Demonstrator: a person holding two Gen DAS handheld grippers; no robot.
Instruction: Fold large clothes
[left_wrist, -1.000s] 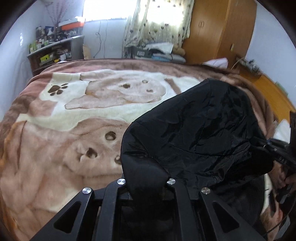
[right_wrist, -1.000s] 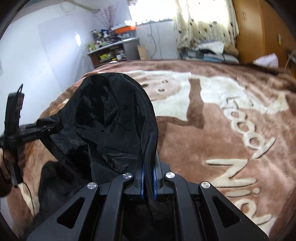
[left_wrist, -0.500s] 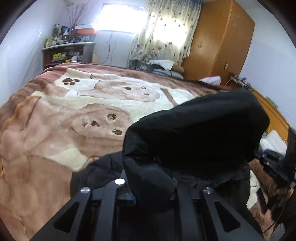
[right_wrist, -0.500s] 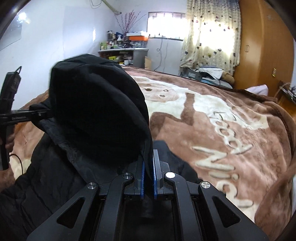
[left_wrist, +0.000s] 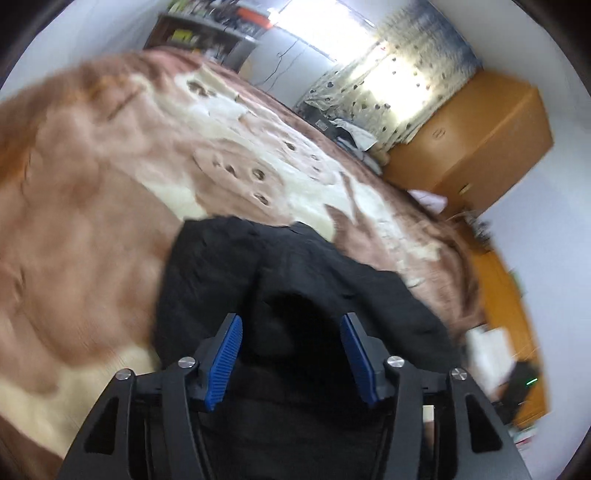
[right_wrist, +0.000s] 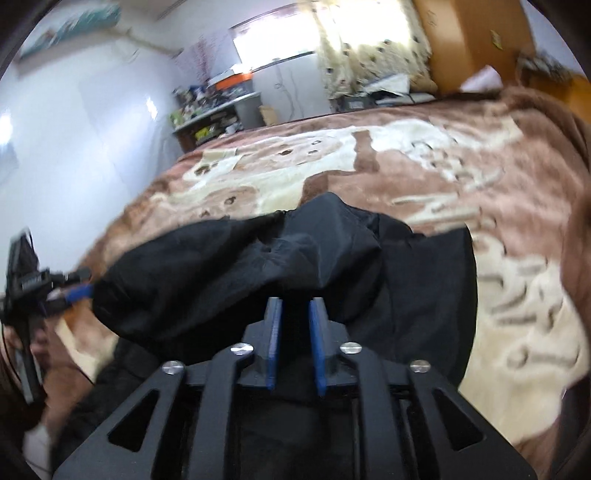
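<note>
A large black garment (left_wrist: 295, 273) lies bunched and folded over on the brown and cream blanket (left_wrist: 92, 206); it also shows in the right wrist view (right_wrist: 236, 273). My left gripper (left_wrist: 291, 321) is open, its blue pads (left_wrist: 225, 358) wide apart just above the cloth. My right gripper (right_wrist: 295, 306) has its blue pads (right_wrist: 275, 339) a narrow gap apart with black cloth between them; the grip is slack. The left gripper (right_wrist: 70, 291) shows at the garment's left end in the right wrist view.
The blanket covers a big bed (right_wrist: 461, 184). A wooden wardrobe (left_wrist: 476, 136) stands at the far right, a cluttered shelf (right_wrist: 210, 122) and a curtained window (right_wrist: 362, 44) beyond the bed. Both views are blurred by motion.
The lifted garment has come down onto the bed, folded over. My left gripper has opened and let go. My right gripper's pads have parted slightly.
</note>
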